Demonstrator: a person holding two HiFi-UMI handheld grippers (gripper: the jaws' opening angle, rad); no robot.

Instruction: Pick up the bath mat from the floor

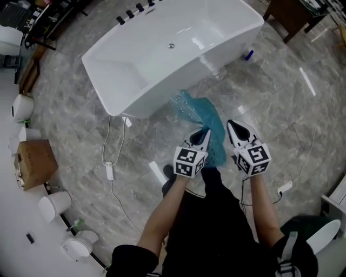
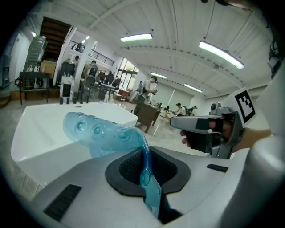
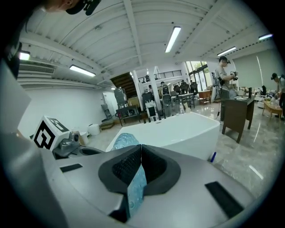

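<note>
A translucent teal bath mat (image 1: 204,116) with round suckers hangs off the marble floor in front of the white bathtub (image 1: 162,54). My left gripper (image 1: 204,133) is shut on one edge of it. In the left gripper view the mat (image 2: 102,133) is pinched between the dark pads (image 2: 129,167) and arches up to the left. My right gripper (image 1: 231,126) is shut on the mat's other edge, and the right gripper view shows a strip of mat (image 3: 136,187) clamped between the pads. The two grippers sit side by side, close together.
The bathtub stands just beyond the mat. A cardboard box (image 1: 35,162) and white toilets (image 1: 54,204) line the left wall. A cable with a power strip (image 1: 110,170) lies on the floor at left. A wooden desk (image 1: 294,16) stands at the back right.
</note>
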